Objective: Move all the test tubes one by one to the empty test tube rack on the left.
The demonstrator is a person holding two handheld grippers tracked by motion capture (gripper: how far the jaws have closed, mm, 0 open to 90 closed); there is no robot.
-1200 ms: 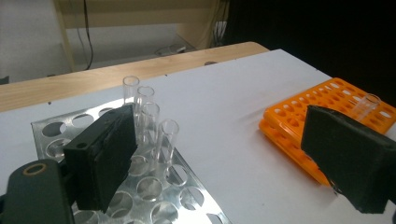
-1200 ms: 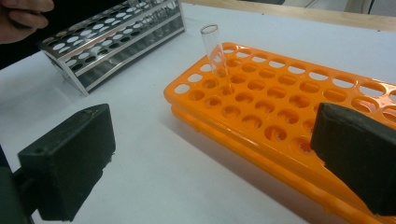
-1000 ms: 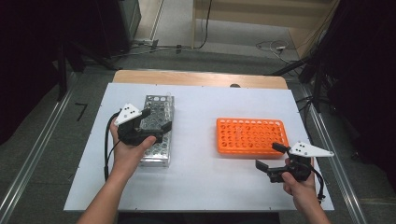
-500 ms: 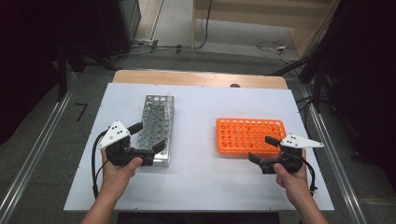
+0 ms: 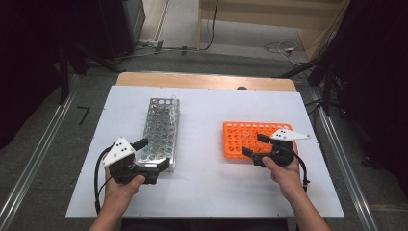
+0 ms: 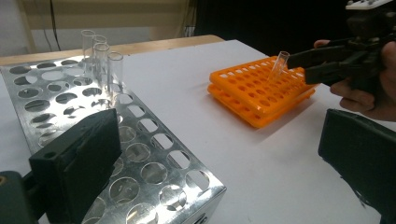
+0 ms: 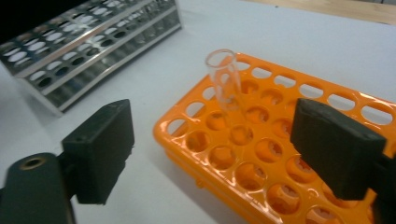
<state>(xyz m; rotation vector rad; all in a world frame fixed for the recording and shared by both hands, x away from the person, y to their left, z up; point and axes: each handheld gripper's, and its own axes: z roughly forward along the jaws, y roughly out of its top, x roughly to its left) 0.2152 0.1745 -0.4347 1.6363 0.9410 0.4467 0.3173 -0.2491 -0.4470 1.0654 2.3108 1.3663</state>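
Note:
A shiny metal rack (image 5: 161, 126) lies left of centre on the white table; several clear glass tubes (image 6: 100, 58) stand at its far end. My left gripper (image 5: 153, 154) is at the rack's near end, open, with nothing between its pads (image 6: 86, 156). An orange rack (image 5: 243, 135) lies to the right. One clear tube (image 7: 225, 84) stands tilted in a hole of that orange rack (image 7: 261, 154). My right gripper (image 5: 254, 145) hovers over the rack's near left corner. Its jaws have just been closing, and the tube stands just ahead between them, untouched.
The white table board (image 5: 207, 183) has bare room between the two racks and along its near edge. A wooden strip (image 5: 202, 81) runs along its far side. Grey floor and metal rails (image 5: 43, 144) flank the table.
My left gripper drew back from the middle of the metal rack to its near end. My right gripper moved left and forward from beside the orange rack to over its near left corner.

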